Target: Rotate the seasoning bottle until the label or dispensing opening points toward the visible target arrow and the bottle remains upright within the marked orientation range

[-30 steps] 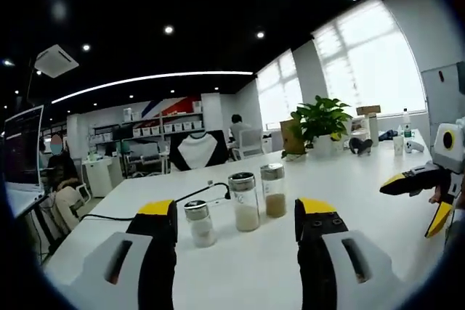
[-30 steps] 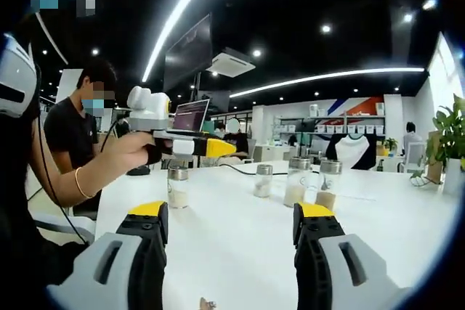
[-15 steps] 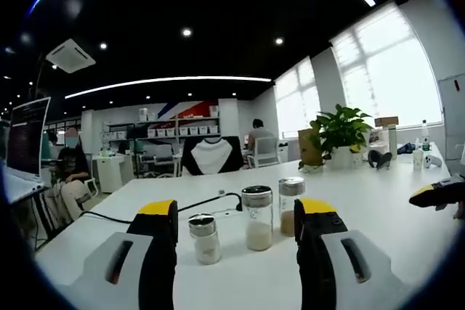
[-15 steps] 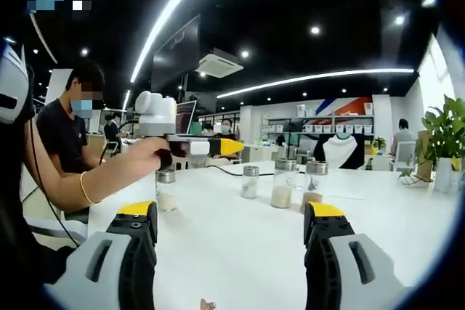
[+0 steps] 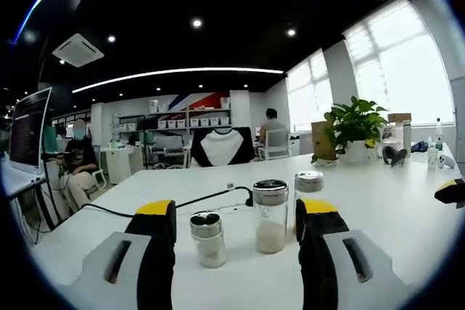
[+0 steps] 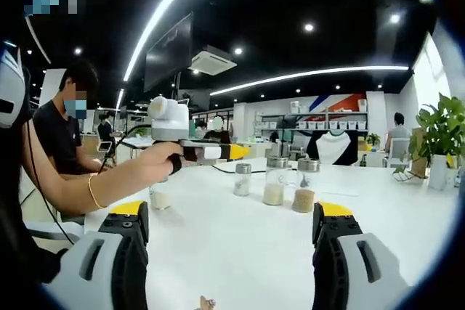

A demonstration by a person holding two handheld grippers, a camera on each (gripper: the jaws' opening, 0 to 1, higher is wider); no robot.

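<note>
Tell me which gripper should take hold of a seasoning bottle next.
Left, probably. The left gripper is open with the small bottle and taller bottle framed between its jaws. The right gripper, also open, sits farther back, with bare table ahead of it.

Both tongs open & empty, L hand gripping handle.

left tool: grey bodies, black jaws, yellow tips
right tool: same grey, black and yellow
hand: thin gold bracelet at the wrist
</note>
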